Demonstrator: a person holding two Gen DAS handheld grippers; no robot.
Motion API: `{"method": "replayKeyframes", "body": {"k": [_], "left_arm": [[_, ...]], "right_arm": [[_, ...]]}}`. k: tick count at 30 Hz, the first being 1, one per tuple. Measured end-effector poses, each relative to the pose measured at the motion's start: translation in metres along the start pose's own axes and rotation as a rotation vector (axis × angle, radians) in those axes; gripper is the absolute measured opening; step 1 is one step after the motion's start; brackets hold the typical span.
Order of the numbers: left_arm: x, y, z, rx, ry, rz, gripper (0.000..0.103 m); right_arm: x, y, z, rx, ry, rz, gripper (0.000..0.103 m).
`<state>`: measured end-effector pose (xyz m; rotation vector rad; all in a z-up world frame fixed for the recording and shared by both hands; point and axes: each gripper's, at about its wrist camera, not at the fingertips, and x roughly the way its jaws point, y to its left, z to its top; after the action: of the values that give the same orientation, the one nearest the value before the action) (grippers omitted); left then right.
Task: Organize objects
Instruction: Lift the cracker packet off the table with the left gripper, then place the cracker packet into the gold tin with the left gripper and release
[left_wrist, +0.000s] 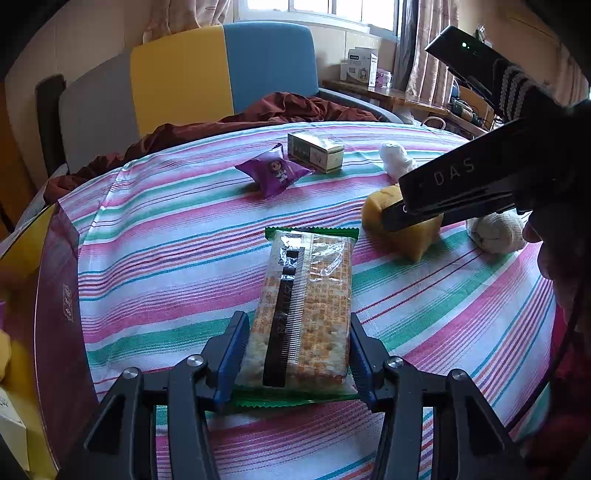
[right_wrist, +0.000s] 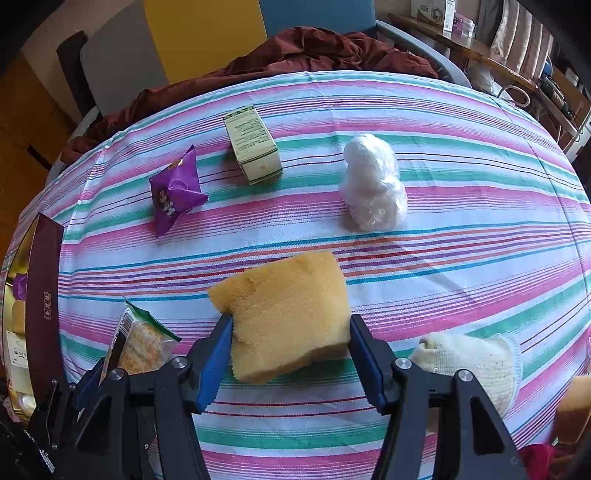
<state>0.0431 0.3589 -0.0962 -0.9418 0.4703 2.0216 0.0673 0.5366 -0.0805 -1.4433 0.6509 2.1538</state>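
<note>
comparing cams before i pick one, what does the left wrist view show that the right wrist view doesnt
Only the left wrist view: the window and the whole cracker pack between the left gripper's fingers.

Only the right wrist view: the full yellow sponge between the right gripper's fingers.

Both: the purple snack packet, green box, white plastic wad, cream sock and striped cloth.

Left gripper (left_wrist: 297, 354): angled down toward the table, blue pads pressing both sides of what it holds.
Right gripper (right_wrist: 291, 354): pointing steeply down, jaws partway apart, pads touching what sits between them.
Bare fingers (left_wrist: 546, 254): at the right edge of the left wrist view.
</note>
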Motion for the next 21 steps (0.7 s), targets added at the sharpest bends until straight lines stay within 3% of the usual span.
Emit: {"method": "replayKeyframes", "body": {"k": [10,21], "left_arm": [[-0.016,0.003,-0.003,-0.017,0.05,-0.02,0.048],[-0.082,0.032,-0.013,-0.069,-0.006,-0.038,0.048]], "right_arm": [[0.003,0.003,0.0,-0.023,-0.013,-0.013,0.062],[0.006,0.011,-0.006,-0.101,-0.016,-0.09,0.062]]}}
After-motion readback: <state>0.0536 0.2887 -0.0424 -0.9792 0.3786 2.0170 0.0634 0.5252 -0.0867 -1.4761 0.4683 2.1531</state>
